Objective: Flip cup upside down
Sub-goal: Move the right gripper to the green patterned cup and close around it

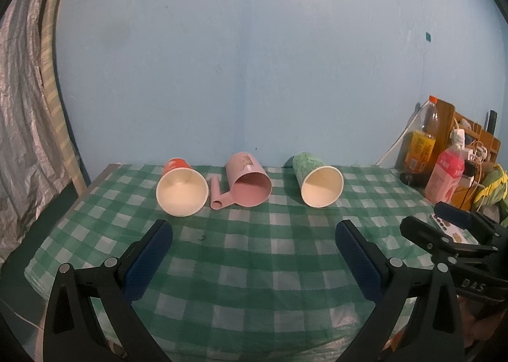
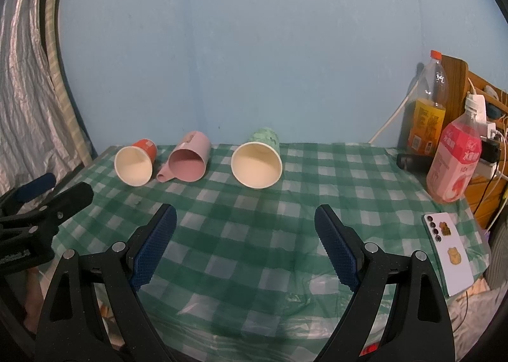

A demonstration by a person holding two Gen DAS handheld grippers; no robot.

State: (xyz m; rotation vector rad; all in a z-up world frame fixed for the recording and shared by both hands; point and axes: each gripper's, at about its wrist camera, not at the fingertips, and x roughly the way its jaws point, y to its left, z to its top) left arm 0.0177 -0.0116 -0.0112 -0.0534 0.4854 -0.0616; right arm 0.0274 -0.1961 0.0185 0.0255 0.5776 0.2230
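Note:
Three cups lie on their sides near the table's far edge, mouths toward me: a red paper cup at left, a pink mug with a handle in the middle, a green paper cup at right. My left gripper is open and empty, well short of the cups. My right gripper is open and empty, in front of the green cup. The right gripper also shows in the left wrist view, and the left gripper in the right wrist view.
A green checked cloth covers the table against a blue wall. At the right stand an orange drink bottle, a pink bottle, a wooden rack with cables and a white phone. A curtain hangs at left.

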